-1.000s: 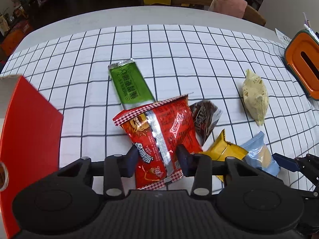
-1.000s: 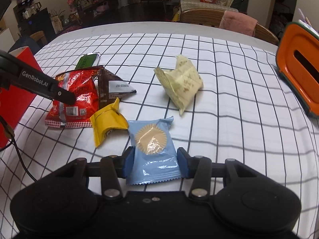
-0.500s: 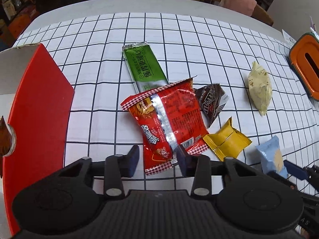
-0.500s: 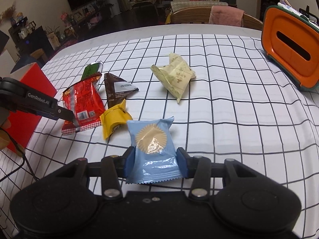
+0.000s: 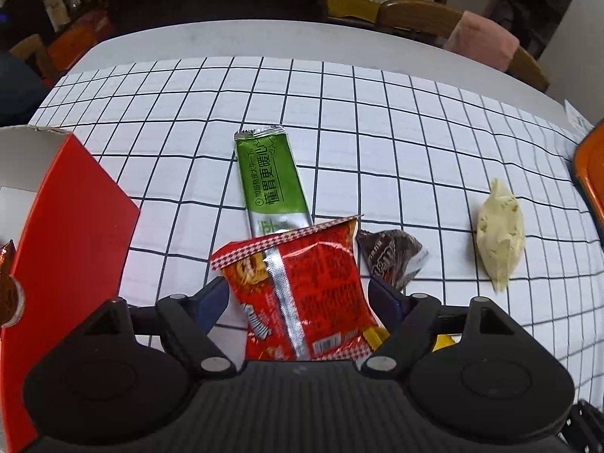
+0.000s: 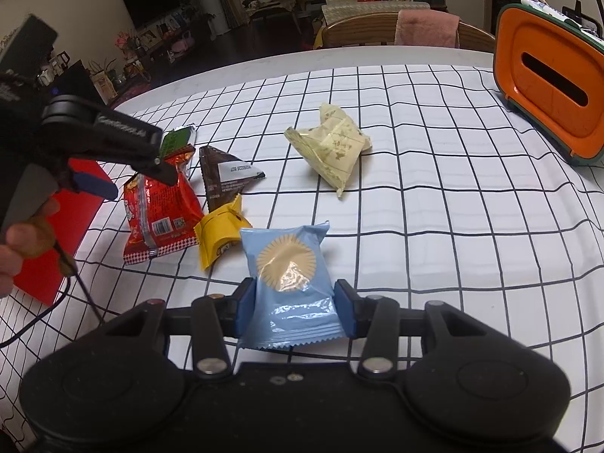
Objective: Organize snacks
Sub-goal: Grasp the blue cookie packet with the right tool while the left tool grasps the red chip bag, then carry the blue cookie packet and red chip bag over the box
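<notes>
From the left wrist camera, the left gripper [image 5: 298, 300] has its two blue-padded fingers spread wide on either side of a red snack bag [image 5: 302, 294], with a gap between the left pad and the bag, so the jaws stand open and are not clamping it; whether the right pad touches the bag cannot be told. The red bag lies on a white tablecloth with a dark grid [image 5: 377, 120], its far edge overlapping the near end of a long green packet [image 5: 270, 181]. A small brown wrapper [image 5: 392, 260] sits just beside the red bag on the right, and a pale cream packet [image 5: 500, 232] lies well apart, further right. A bit of yellow wrapper [image 5: 375, 339] peeks out by the right finger. A red box [image 5: 71, 249] with a white inside stands at the left edge, near the red bag. From the right wrist camera, the right gripper [image 6: 294, 307] has its fingers pressed against both sides of a light blue packet [image 6: 290, 283] with a round cake printed on it, holding it. Beyond it on the cloth, a yellow wrapper [image 6: 221, 232] touches the red snack bag [image 6: 160, 219], with the brown wrapper [image 6: 224, 179] just behind them and the cream packet [image 6: 332, 147] further back. The left gripper [image 6: 124, 173] hovers over the red bag, the person's hand [image 6: 22, 241] on its handle. An orange tissue box [image 6: 547, 87] stands at the far right of the table.
</notes>
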Tool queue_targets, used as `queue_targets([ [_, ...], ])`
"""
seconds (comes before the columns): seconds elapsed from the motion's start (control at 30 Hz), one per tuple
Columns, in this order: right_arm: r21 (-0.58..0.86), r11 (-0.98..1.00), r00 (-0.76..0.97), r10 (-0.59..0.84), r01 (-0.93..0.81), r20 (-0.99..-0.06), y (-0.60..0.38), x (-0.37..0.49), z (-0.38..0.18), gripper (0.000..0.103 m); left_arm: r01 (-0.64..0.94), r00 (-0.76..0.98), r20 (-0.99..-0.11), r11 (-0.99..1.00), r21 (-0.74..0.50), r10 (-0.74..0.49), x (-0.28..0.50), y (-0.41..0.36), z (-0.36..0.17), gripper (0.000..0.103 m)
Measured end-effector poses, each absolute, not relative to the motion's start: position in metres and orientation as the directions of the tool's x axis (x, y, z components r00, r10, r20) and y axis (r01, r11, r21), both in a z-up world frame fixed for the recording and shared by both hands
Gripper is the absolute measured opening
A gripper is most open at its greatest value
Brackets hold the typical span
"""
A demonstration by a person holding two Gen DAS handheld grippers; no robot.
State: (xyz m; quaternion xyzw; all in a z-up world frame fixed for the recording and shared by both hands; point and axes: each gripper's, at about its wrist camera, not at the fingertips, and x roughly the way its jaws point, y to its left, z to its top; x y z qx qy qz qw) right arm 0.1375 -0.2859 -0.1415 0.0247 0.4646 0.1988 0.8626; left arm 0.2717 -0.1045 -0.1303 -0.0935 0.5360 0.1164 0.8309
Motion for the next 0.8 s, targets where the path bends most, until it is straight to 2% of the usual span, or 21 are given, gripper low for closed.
queue_targets([
  [0.37,0.235,0.921,0.478,0.365,-0.31,-0.799,-0.286,0.141,-0.148,0.044,-0.365,0.346,-0.922,0.93,0.038,0.173,0.284,-0.115,-0.152,0.082],
  [0.57,0.237,0.923,0.478,0.362,-0.303,-0.8,-0.287,0.143,-0.148,0.044,-0.366,0.332,-0.927,0.93,0.045,0.175,0.285,-0.113,-0.159,0.082],
  [0.8,0.23,0.926,0.482,0.354,-0.299,-0.802,-0.286,0.142,-0.148,0.044,-0.351,0.337,-0.931,0.936,0.017,0.143,0.284,-0.108,-0.161,0.077],
])
